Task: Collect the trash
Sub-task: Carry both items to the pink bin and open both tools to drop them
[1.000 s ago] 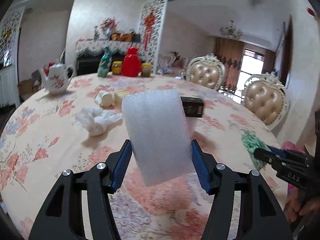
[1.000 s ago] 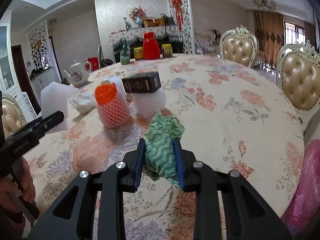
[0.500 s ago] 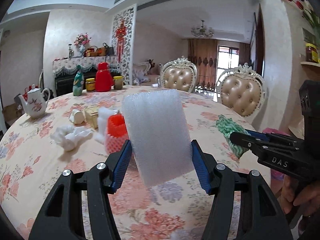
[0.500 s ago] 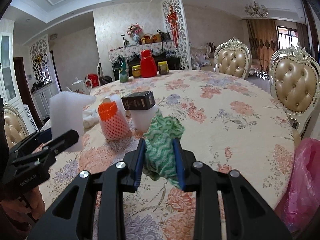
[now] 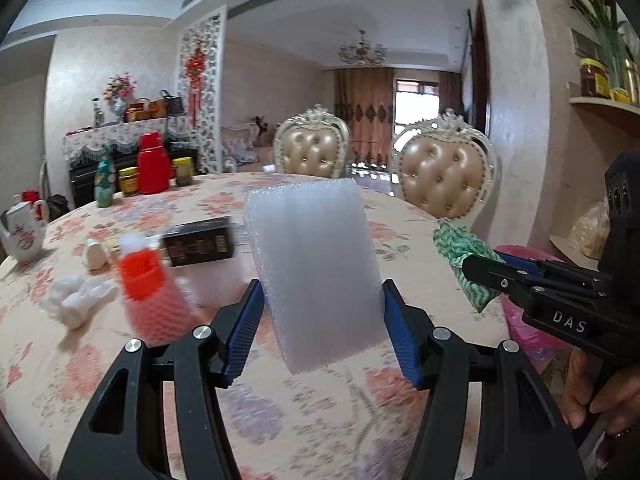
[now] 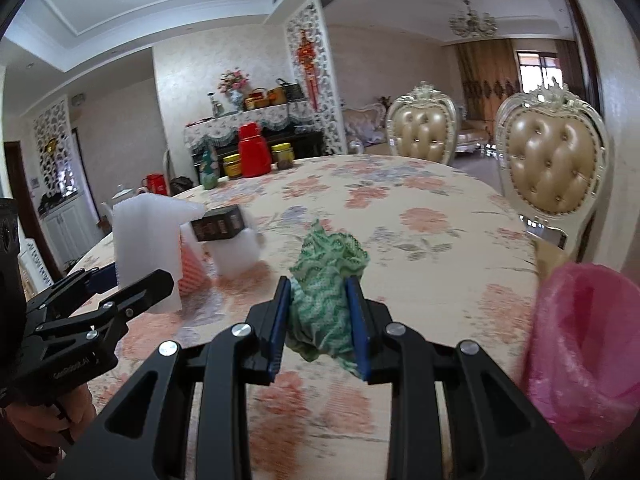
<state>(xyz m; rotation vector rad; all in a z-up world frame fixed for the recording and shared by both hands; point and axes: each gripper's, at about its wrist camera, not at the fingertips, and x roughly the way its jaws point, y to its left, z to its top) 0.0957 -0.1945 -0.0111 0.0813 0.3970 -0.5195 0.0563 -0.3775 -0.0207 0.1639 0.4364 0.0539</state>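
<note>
My left gripper is shut on a white foam sheet and holds it above the floral table. My right gripper is shut on a crumpled green cloth, which also shows in the left wrist view. A pink trash bag hangs open at the table's right edge, just right of the right gripper. On the table lie an orange net sleeve, a black box and a white tissue wad.
A teapot stands at the far left. A red jug and jars stand at the table's far edge. Two padded chairs stand behind the table. A white foam block sits under the black box.
Both grippers have swung right with their loads. The pink bag has come far more into the right wrist view and looks much closer.
</note>
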